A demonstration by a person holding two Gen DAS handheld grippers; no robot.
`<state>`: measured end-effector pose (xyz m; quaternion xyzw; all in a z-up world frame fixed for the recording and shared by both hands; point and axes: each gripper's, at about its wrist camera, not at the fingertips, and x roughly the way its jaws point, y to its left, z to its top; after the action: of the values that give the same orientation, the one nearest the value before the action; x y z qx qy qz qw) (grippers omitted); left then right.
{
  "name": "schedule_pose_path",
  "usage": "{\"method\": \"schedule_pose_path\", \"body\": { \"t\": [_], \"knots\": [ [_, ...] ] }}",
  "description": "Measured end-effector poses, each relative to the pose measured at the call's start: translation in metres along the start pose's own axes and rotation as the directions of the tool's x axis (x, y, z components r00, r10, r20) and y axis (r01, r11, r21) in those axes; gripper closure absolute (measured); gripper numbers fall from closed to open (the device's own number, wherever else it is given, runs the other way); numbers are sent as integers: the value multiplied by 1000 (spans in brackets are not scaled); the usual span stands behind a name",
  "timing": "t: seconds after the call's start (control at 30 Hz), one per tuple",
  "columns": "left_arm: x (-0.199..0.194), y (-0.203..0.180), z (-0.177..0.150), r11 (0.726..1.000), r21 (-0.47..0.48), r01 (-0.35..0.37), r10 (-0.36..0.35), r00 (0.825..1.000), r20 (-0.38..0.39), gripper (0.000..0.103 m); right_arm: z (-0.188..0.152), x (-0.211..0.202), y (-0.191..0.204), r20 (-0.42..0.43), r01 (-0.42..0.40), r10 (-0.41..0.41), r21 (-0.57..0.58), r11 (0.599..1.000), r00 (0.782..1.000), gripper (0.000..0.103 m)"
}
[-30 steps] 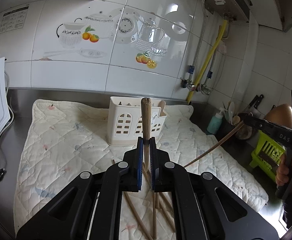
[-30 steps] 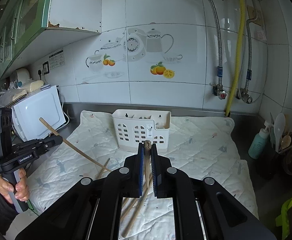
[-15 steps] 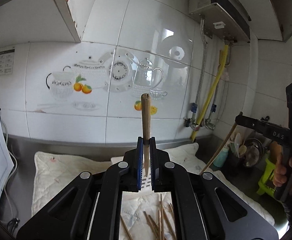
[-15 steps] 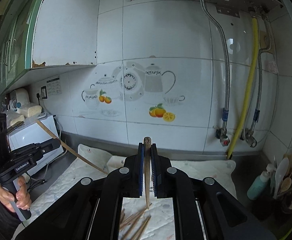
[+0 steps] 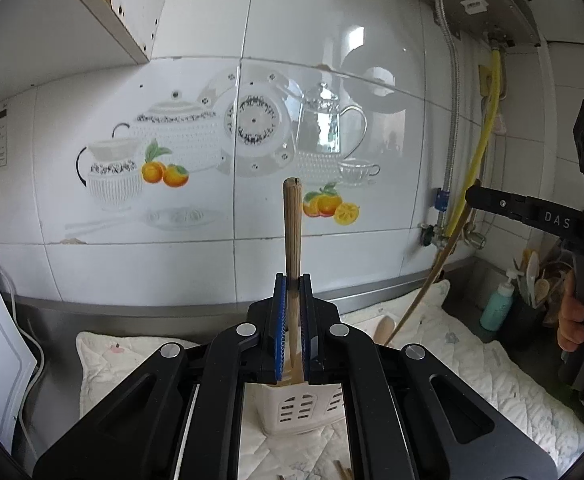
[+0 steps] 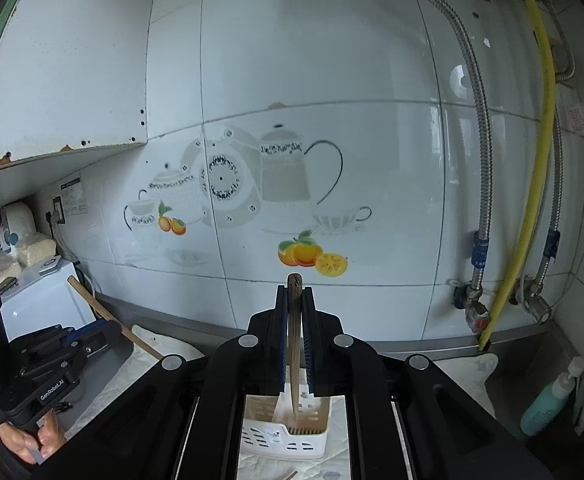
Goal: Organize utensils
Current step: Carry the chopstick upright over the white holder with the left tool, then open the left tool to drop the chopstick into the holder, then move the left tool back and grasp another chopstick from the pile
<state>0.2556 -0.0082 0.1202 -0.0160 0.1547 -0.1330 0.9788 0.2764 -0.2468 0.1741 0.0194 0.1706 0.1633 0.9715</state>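
My left gripper (image 5: 292, 280) is shut on a wooden chopstick (image 5: 292, 236) that stands upright, its lower end over the white slotted utensil basket (image 5: 299, 410). My right gripper (image 6: 295, 292) is shut on another wooden chopstick (image 6: 294, 344), its lower end inside the basket (image 6: 292, 436). The right gripper also shows in the left wrist view (image 5: 471, 198) with its chopstick (image 5: 423, 288) slanting down. The left gripper shows in the right wrist view (image 6: 110, 326), holding its chopstick (image 6: 108, 320).
A white quilted mat (image 5: 491, 372) covers the steel counter. Loose chopsticks (image 5: 341, 470) lie on it below the basket. A teal bottle (image 6: 547, 400) and a utensil jar (image 5: 535, 280) stand at the right. A white appliance (image 6: 40, 300) stands at the left. The tiled wall is close ahead.
Both grippers have tilted further upward and moved toward the wall and basket. The basket now sits right under the fingers, and each chopstick's lower end has come over or into it.
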Motion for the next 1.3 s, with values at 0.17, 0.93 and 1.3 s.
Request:
{"method": "schedule_pose_path", "body": {
  "t": [0.17,0.93,1.3],
  "knots": [
    [20,10,-15,1000,-22,-17,15,998,-62,98,-21,26,-3,-62,2,-3,-4,1000,998,96],
    [-65,-10,-59,997,-2,80,-80,994,-79,63,-82,-61,11,-70,53,-55,-35,998,996,53],
    [-117,-35,-184,989,-20,145,-145,957,-251,64,-185,-121,36,-123,51,-48,23,998,991,53]
  ]
}}
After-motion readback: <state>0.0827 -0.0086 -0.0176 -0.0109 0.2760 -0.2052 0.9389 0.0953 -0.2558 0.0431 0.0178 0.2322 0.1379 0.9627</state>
